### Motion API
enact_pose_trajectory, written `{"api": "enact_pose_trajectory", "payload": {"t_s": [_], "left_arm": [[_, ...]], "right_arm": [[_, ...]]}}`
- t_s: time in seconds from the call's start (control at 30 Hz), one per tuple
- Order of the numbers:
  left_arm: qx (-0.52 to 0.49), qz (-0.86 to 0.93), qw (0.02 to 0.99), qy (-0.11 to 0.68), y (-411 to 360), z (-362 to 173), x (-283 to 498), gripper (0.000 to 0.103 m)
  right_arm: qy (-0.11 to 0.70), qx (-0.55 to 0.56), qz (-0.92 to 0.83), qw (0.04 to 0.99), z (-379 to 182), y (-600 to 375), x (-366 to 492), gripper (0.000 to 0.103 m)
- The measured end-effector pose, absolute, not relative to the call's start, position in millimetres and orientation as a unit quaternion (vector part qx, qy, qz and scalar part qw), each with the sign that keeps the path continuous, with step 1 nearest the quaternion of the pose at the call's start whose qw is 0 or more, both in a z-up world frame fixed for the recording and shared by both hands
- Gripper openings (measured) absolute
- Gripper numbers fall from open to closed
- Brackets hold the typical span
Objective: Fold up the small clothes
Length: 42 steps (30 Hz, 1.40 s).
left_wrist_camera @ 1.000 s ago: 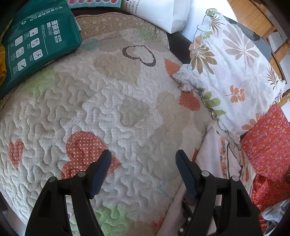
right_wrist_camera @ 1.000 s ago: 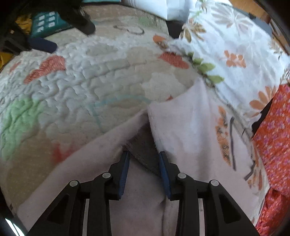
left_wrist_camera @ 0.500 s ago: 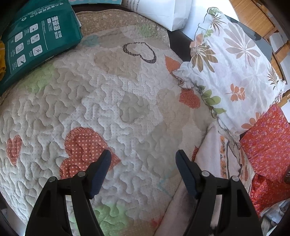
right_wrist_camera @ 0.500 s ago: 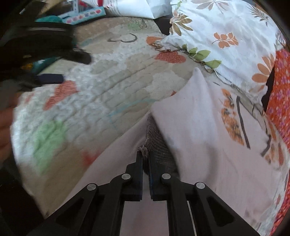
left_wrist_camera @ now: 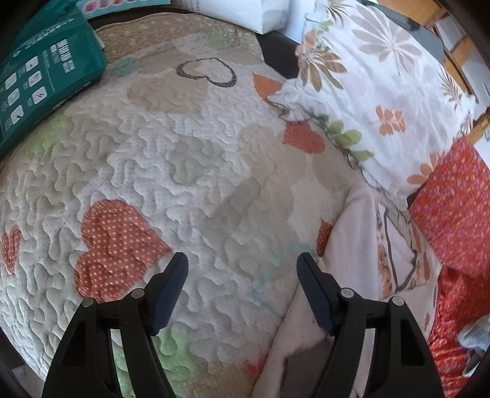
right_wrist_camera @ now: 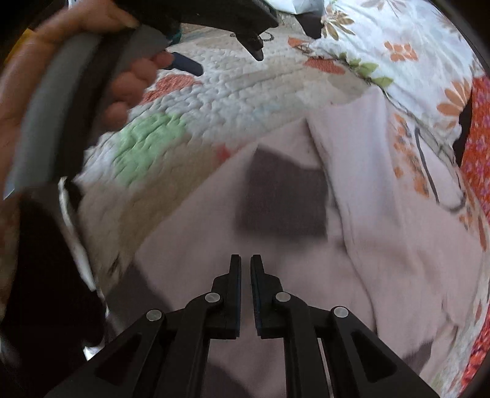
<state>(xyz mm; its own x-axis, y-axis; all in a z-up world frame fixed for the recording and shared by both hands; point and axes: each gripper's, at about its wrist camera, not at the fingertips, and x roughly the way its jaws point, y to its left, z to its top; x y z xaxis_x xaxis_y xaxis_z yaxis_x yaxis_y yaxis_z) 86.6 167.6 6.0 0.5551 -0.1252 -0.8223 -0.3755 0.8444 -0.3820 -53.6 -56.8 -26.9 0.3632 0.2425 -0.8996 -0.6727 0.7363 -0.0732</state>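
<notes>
A pale pink small garment [right_wrist_camera: 382, 245] with an orange flower print lies spread on the quilt, a dark grey patch [right_wrist_camera: 284, 196] showing at its middle. My right gripper [right_wrist_camera: 245, 257] hovers over it, nearer than the patch. Its jaws are almost together and opening by a sliver, with nothing seen pinched between them. My left gripper [left_wrist_camera: 241, 260] stands open above bare quilt [left_wrist_camera: 199, 183]. The garment's edge [left_wrist_camera: 352, 232] lies just right of its right finger. The right wrist view also shows the left gripper [right_wrist_camera: 223, 58] at the upper left, held by a person's hand [right_wrist_camera: 128, 82].
A floral pillow [left_wrist_camera: 382, 91] lies at the right, with red patterned fabric [left_wrist_camera: 453, 208] below it. A green package [left_wrist_camera: 39, 82] rests at the quilt's far left, and a white bag [left_wrist_camera: 245, 12] stands at the back. The quilt's edge drops off at the lower left.
The right gripper shut on the garment's grey patch, then pulled back and up; the patch now lies flat ahead of it. The left gripper drifted slightly, still open.
</notes>
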Motion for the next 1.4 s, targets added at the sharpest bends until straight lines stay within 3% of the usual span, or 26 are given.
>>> {"api": "enact_pose_trajectory", "payload": {"t_s": [0.1,0.17,0.3,0.43,0.7,0.9,1.03,1.1,1.17,1.23,1.4], "left_arm": [[-0.264,0.069,0.841,0.468,162.0,5.2,84.7,0.072],[-0.263,0.062,0.840,0.470,157.8,5.1,82.7,0.072],[-0.257,0.037,0.840,0.476,139.9,3.2,76.0,0.073],[-0.219,0.006,0.846,0.486,104.6,-3.6,68.9,0.073],[-0.190,-0.032,0.824,0.533,63.6,-34.9,66.5,0.073],[-0.180,-0.033,0.827,0.532,62.0,-35.7,63.0,0.073],[-0.164,-0.030,0.829,0.533,60.2,-37.0,63.7,0.073],[-0.157,-0.028,0.830,0.534,57.5,-37.8,65.4,0.073],[-0.152,-0.027,0.831,0.534,56.0,-38.5,66.5,0.073],[-0.150,-0.027,0.831,0.535,54.6,-39.2,68.2,0.074],[-0.146,-0.028,0.832,0.534,54.4,-40.0,69.5,0.075]], "right_arm": [[0.482,-0.170,0.239,0.826,-6.2,-109.7,-49.2,0.015],[0.482,-0.131,0.184,0.846,0.1,-148.4,-35.7,0.032],[0.477,-0.067,0.074,0.873,-2.4,-219.7,-1.6,0.040],[0.479,0.001,0.041,0.877,-12.4,-260.9,26.0,0.055],[0.490,0.053,0.091,0.865,-32.4,-252.5,58.4,0.057],[0.440,0.029,0.088,0.893,-7.5,-227.8,49.3,0.057],[0.472,-0.005,0.096,0.876,-18.6,-213.4,66.3,0.056],[0.485,-0.006,0.105,0.868,-25.1,-211.2,71.8,0.048],[0.486,0.001,0.115,0.867,-25.5,-210.6,71.3,0.023],[0.476,0.010,0.123,0.871,-18.7,-211.7,66.7,0.007],[0.434,0.052,0.088,0.895,8.6,-234.5,50.4,0.004]]}}
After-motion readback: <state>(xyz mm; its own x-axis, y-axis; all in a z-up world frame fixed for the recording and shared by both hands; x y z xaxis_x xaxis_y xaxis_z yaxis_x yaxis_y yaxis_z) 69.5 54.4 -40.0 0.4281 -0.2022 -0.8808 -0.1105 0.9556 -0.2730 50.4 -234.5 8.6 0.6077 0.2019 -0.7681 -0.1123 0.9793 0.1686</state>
